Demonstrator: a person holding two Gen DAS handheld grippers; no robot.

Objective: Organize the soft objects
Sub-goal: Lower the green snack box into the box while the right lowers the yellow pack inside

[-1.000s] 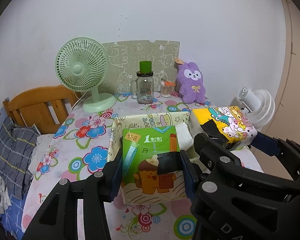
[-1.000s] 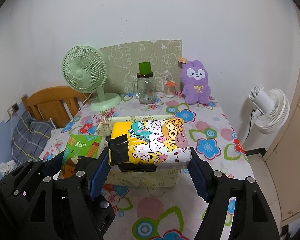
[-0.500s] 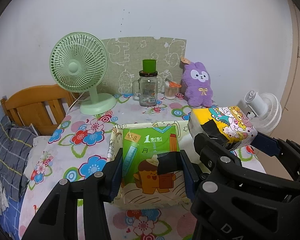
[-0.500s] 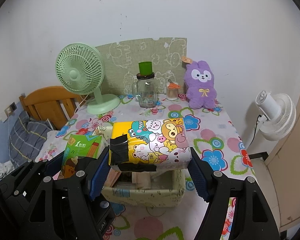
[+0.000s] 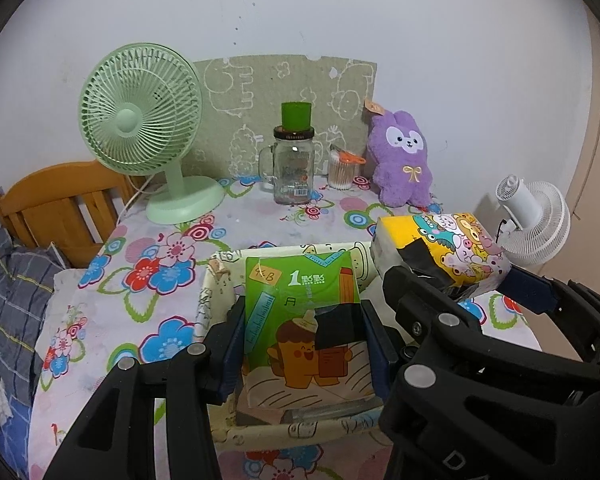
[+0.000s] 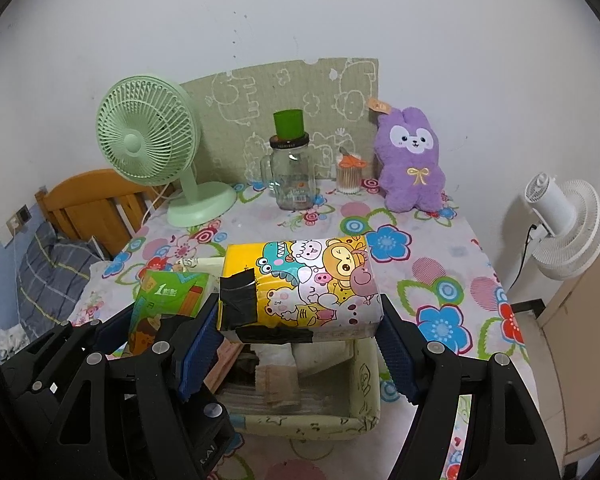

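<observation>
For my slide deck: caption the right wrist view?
Right gripper holds a cartoon tissue pack above the storage bin.

Green tissue pack (image 5: 302,312); yellow cartoon-animal pack (image 6: 300,284); floral tablecloth (image 6: 440,248).

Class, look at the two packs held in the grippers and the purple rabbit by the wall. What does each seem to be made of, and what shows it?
Green pack: glossy printed plastic film, judging by its sheen; probably tissues inside.
Yellow cartoon pack: the same shiny film, patched with black tape.
Purple rabbit: fuzzy plush fabric with a matte pile, likely stuffed.
</observation>
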